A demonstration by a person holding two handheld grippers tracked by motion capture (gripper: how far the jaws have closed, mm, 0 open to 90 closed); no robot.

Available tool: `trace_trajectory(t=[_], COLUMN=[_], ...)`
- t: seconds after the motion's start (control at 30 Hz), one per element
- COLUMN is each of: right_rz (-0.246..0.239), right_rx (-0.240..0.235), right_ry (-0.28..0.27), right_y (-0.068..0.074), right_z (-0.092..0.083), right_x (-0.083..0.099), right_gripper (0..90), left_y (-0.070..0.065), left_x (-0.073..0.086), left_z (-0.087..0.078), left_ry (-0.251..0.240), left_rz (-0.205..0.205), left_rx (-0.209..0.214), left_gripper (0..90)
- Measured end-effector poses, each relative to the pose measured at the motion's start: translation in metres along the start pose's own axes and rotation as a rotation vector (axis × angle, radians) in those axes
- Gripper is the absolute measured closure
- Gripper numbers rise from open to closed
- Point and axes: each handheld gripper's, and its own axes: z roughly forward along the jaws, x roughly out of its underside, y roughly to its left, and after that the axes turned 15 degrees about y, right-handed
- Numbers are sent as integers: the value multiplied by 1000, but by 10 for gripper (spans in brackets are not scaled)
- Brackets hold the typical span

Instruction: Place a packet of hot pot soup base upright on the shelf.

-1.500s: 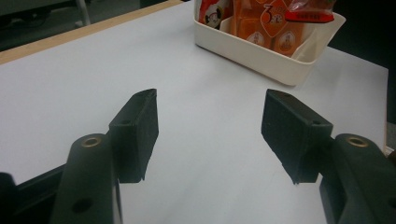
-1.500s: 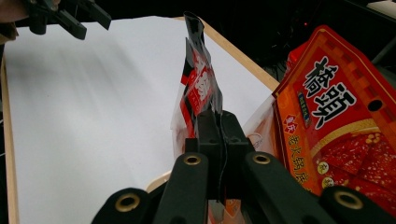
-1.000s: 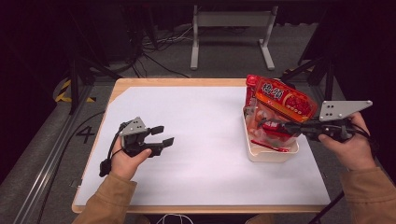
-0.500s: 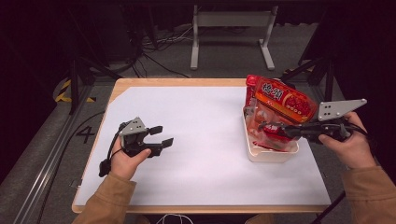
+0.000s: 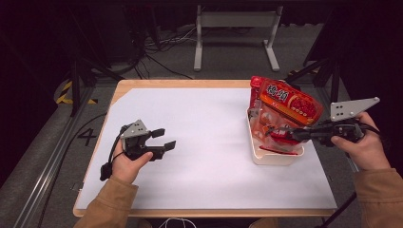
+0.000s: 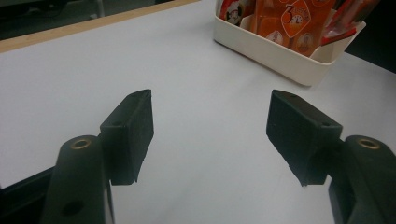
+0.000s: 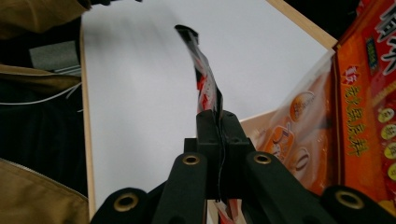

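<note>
At my right gripper [image 7: 218,122] the 2 matte black jaws are pressed together on a thin, glossy packet [image 7: 203,77], red and white with a dark end, which rises flat and slightly curved from between the pads. In the high view I see this gripper [image 5: 285,133] level over a cream plastic tray [image 5: 275,157], a shallow rectangular bin with rounded corners, near the table's right edge. The pinched packet [image 5: 278,134] lies above the tray's contents; crinkled clear-and-orange pouches [image 7: 299,140] fill it, and a large shiny red bag [image 5: 290,102] with printed characters leans across the top.

My left gripper [image 6: 210,123] holds nothing: its 2 blocky, wedge-tipped jaws stand apart over bare sheet, well apart from the tray [image 6: 280,56]. The sheet [image 5: 199,142] is smooth and white, covering a pale wooden table [image 5: 142,83].
</note>
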Motion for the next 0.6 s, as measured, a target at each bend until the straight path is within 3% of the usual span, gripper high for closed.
trace_trajectory(t=[0.17, 0.33, 0.6], right_rz=[-13, -3, 35], right_rx=[-31, -58, -20], right_ry=[15, 44, 120], right_y=[0, -3, -8], right_z=[2, 14, 34], right_x=[-1, -2, 3], right_gripper=[890, 879, 839], left_y=[0, 0, 3], left_x=[0, 1, 3], left_z=[2, 0, -2], left_ry=[2, -2, -8], left_rz=[-7, -6, -17], left_rx=[5, 4, 0], left_gripper=[329, 329, 329])
